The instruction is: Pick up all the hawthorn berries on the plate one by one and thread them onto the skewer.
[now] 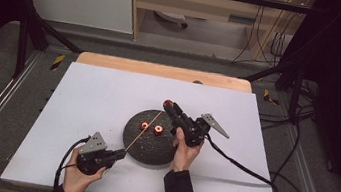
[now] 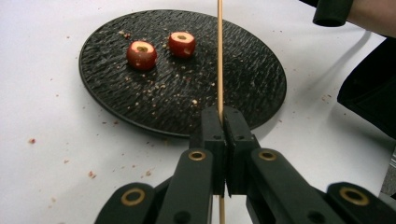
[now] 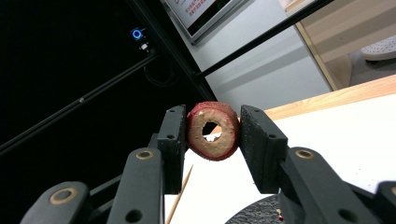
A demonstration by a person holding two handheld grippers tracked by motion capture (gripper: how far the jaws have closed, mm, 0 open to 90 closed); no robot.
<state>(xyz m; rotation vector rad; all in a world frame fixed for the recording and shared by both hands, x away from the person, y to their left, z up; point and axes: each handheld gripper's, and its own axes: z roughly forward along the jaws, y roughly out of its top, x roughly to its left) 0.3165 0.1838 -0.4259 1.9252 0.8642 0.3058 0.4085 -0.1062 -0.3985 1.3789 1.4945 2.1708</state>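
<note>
A thin wooden skewer [image 2: 219, 56] runs out over a black round plate [image 1: 148, 148]; my left gripper [image 2: 223, 122] is shut on its near end at the plate's front left edge [image 1: 118, 155]. Two cored red fruit pieces [image 2: 141, 54] [image 2: 182, 44] lie on the plate. My right gripper [image 3: 211, 135] is shut on a third red fruit ring [image 3: 219, 148], with its hole facing the camera. That gripper is raised above the plate's far right edge [image 1: 169, 106]. The skewer's pointed tip [image 3: 180, 196] shows just below the ring.
The plate [image 2: 252, 79] sits mid-table on a white sheet [image 1: 98, 96] scattered with red crumbs. A wooden table edge [image 1: 162, 69] runs along the back. Black cables [image 1: 244, 169] trail from both grippers toward the front. A black frame and a cabinet stand beyond the table.
</note>
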